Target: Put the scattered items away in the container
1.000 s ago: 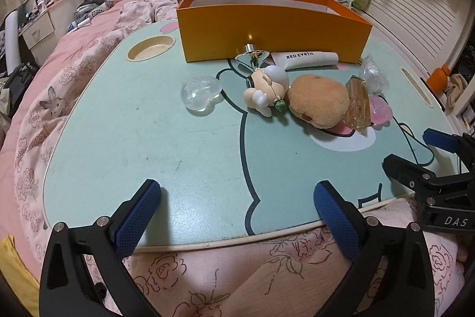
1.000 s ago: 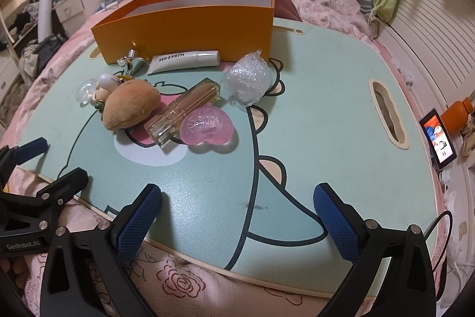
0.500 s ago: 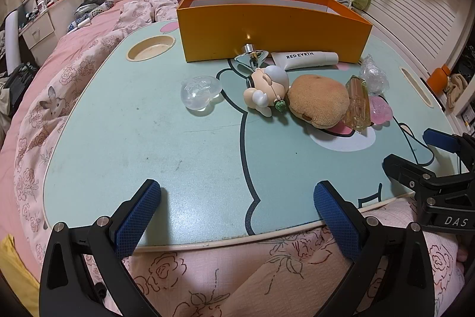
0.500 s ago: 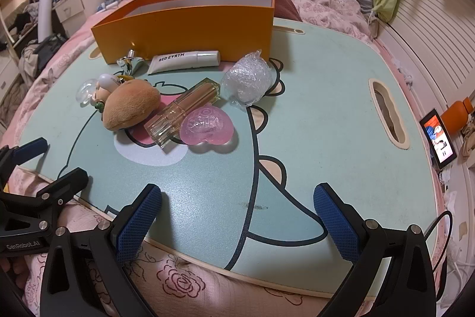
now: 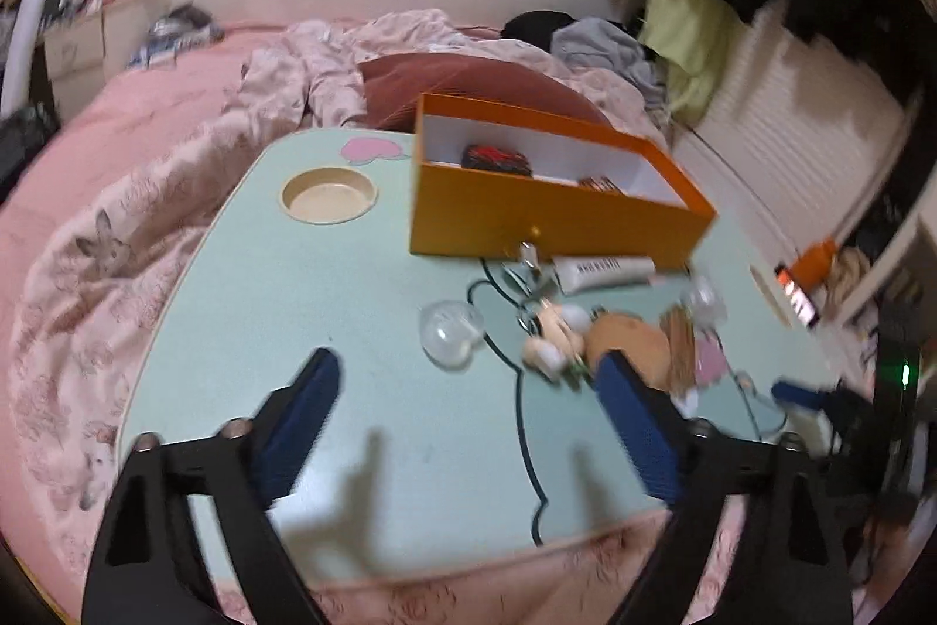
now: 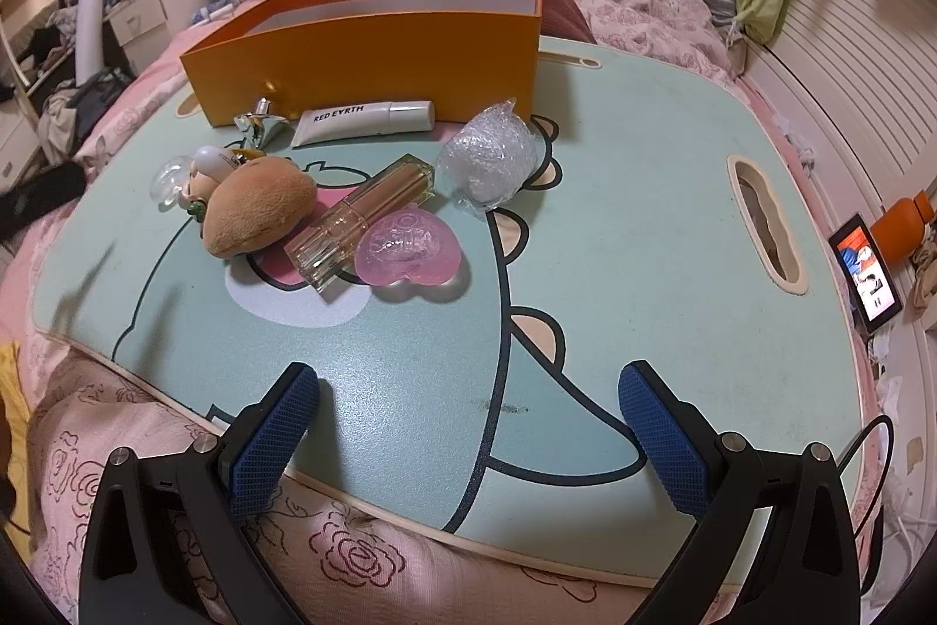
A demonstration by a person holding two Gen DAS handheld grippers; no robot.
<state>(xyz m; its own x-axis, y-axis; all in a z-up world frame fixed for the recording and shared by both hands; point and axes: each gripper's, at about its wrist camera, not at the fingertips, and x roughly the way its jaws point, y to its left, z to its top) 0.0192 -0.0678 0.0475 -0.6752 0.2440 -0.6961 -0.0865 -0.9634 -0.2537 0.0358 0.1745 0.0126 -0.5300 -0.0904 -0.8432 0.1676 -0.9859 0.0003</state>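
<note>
An orange box (image 5: 550, 221) (image 6: 375, 39) stands at the back of the mint lap table (image 5: 363, 308) (image 6: 644, 238), with dark items inside. In front of it lie a white tube (image 6: 363, 120), a silver bottle (image 6: 257, 124), a clear bubble-wrap ball (image 6: 489, 156), a glass perfume bottle (image 6: 363, 215), a pink heart case (image 6: 407, 250), a brown plush (image 6: 257, 214), a small figure (image 5: 550, 332) and a clear heart case (image 5: 451, 332). My left gripper (image 5: 468, 426) is open and empty, raised above the table's near side. My right gripper (image 6: 468, 426) is open and empty over the front edge.
A round cup recess (image 5: 328, 196) sits at the table's left, a handle slot (image 6: 764, 226) at its right. Pink bedding (image 5: 117, 226) surrounds the table. A phone (image 6: 867, 273) and an orange bottle (image 6: 902, 226) stand on the right.
My left gripper has lifted and tilted, so the box interior now shows; the view is blurred with motion. My right gripper has moved slightly forward over the table edge.
</note>
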